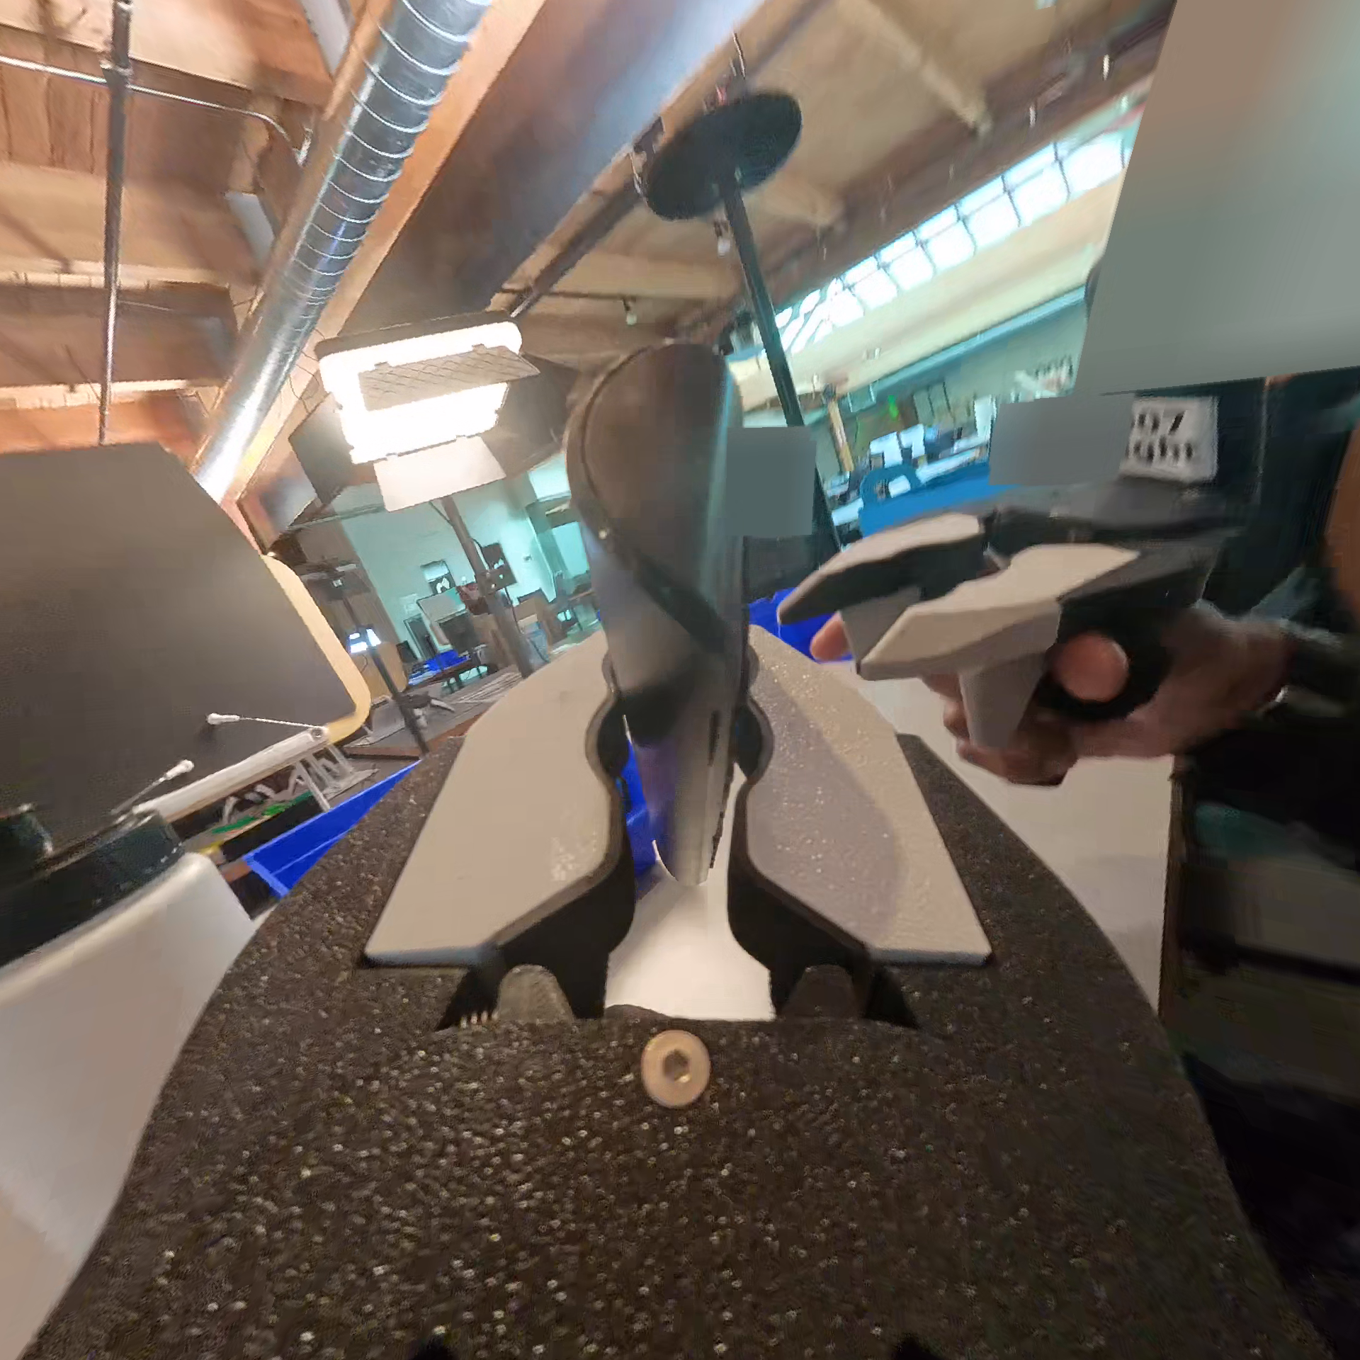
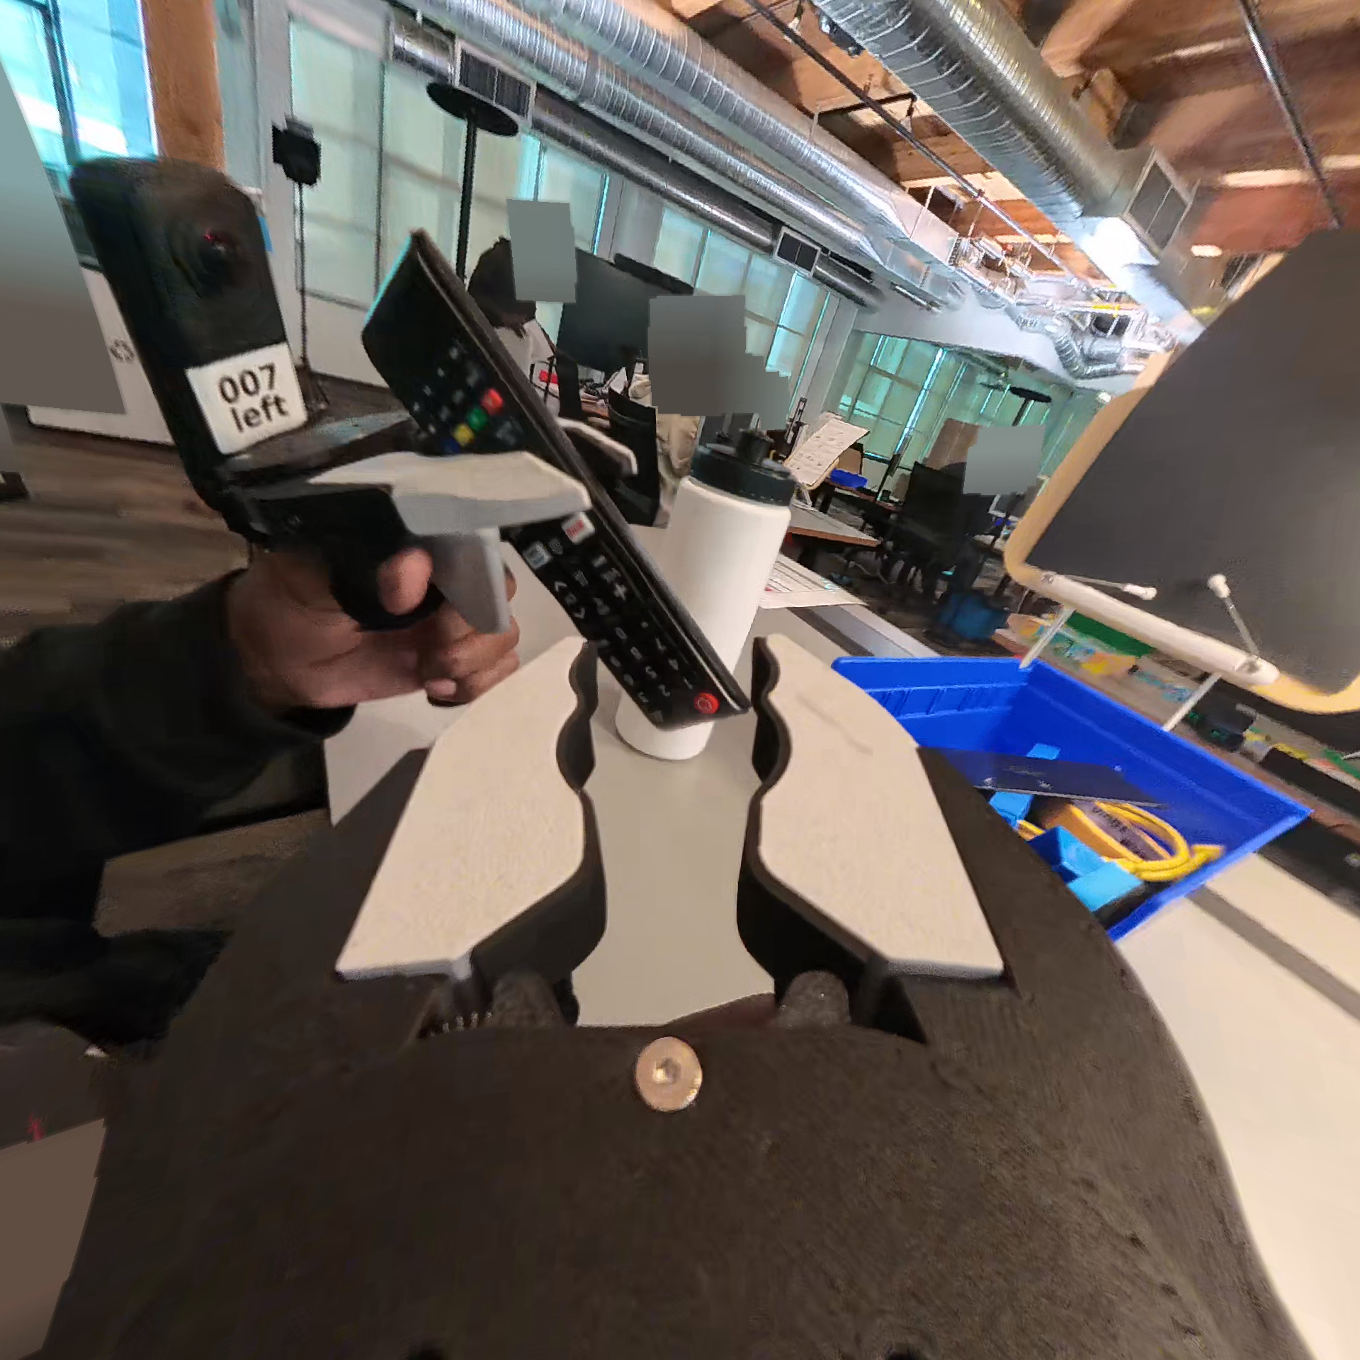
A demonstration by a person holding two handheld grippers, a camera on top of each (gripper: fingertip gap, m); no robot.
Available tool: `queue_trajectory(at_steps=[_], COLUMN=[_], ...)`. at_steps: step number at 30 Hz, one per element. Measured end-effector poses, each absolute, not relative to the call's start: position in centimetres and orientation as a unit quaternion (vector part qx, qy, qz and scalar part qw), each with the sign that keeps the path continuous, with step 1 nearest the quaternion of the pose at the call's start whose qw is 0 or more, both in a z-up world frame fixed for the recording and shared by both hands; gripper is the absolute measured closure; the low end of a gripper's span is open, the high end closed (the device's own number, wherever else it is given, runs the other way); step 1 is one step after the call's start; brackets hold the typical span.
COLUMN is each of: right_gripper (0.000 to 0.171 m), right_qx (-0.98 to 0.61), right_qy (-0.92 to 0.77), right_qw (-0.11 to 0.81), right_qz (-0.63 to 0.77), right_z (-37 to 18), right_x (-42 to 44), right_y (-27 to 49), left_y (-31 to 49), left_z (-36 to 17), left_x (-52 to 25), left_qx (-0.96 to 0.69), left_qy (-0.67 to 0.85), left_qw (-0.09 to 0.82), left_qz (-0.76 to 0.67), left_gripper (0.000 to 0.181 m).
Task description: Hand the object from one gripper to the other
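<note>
Left gripper [image 1: 681,736], grey textured pads on black foam-like body, is clamped on a long black plastic remote control [image 1: 662,552]. In the left wrist view the remote stands near-upright at frame centre, smooth curved back facing the camera, pinched near its middle in the scalloped notches of the fingers [image 1: 515,809].

Right wrist view shows the same remote [image 2: 559,515] from the button side: rows of small keys, red/green/yellow/blue keys near the upper end, a red round key at the lower end. It is tilted, upper end toward upper left, lower end hanging between the right gripper's fingertips without visibly touching either. The left gripper [image 2: 544,493] holds it at mid-length, left of centre; a hand [image 2: 353,633] in a dark sleeve wraps its black handle.

Right gripper [image 2: 670,662] jaws are spread apart, nothing gripped; pale grainy pads with wavy inner edges. It also shows at right of the left wrist view [image 1: 846,618], tips apart, near the remote but clear of it.

Behind the remote: a smooth white cylindrical bottle with dark lid [image 2: 725,559] upright on the pale tabletop [image 2: 1251,1067]. Lower right: a blue plastic bin [image 2: 957,706] holding a yellow cable and blue blocks.
</note>
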State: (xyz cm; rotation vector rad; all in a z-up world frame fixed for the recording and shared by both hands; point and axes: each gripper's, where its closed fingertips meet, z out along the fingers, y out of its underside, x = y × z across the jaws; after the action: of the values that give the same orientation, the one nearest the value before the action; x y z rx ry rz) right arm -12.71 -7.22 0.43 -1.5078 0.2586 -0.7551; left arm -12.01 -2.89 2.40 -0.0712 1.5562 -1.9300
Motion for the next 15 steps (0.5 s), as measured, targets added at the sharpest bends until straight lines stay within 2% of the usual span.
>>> queue_trajectory(at_steps=[2, 9, 15], right_gripper=[0.131, 0.127, 0.107], right_qx=[-0.674, -0.692, -0.691], right_qy=[0.099, 0.055, 0.052], right_qw=[0.642, 0.56, 0.487], right_qz=[-0.352, -0.452, -0.531], right_z=[0.5, -0.8, -2.2], right_x=[-13.2, -12.9, -11.5], right_y=[-6.8, -5.9, -5.1], left_y=[-3.5, -3.7, -4.3], left_z=[2.2, 2.7, 1.9], left_x=[-12.6, -12.3, -11.6], left_qx=[-0.018, -0.135, -0.181], left_qy=[0.602, 0.563, 0.568], left_qw=[0.314, 0.124, 0.126], left_qz=[-0.734, -0.806, -0.793], left_gripper=[0.156, 0.156, 0.155])
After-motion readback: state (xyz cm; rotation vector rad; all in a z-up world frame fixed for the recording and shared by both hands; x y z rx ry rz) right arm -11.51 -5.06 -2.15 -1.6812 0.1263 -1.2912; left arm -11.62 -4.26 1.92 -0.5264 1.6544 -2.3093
